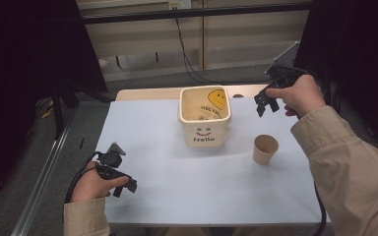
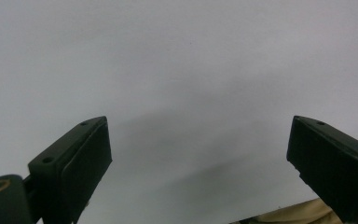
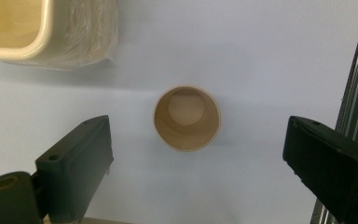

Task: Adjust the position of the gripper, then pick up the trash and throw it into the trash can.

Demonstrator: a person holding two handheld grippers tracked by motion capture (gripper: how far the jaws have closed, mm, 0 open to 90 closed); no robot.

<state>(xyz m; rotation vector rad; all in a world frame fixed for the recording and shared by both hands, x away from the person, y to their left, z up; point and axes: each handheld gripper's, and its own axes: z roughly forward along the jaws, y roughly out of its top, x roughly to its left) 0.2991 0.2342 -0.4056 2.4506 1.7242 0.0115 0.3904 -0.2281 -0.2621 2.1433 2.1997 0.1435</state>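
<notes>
A brown paper cup (image 1: 265,149) stands upright and empty on the white table (image 1: 177,182), right of centre. In the right gripper view the cup (image 3: 187,118) is seen from above, well below the open right gripper (image 3: 198,154). That right gripper (image 1: 267,104) is held in the air above and behind the cup, jaws pointing down. A cream square bin (image 1: 204,116) with a smiley face and "Hello" on it stands at the table's middle back. The left gripper (image 1: 124,186) rests low near the front left, and its jaws stand open over bare table (image 2: 200,154).
The bin's corner (image 3: 46,32) lies at the upper left of the right gripper view. A metal rail (image 1: 44,172) runs along the table's left side. A cable (image 1: 187,54) hangs down the back wall. Dark curtains flank both sides.
</notes>
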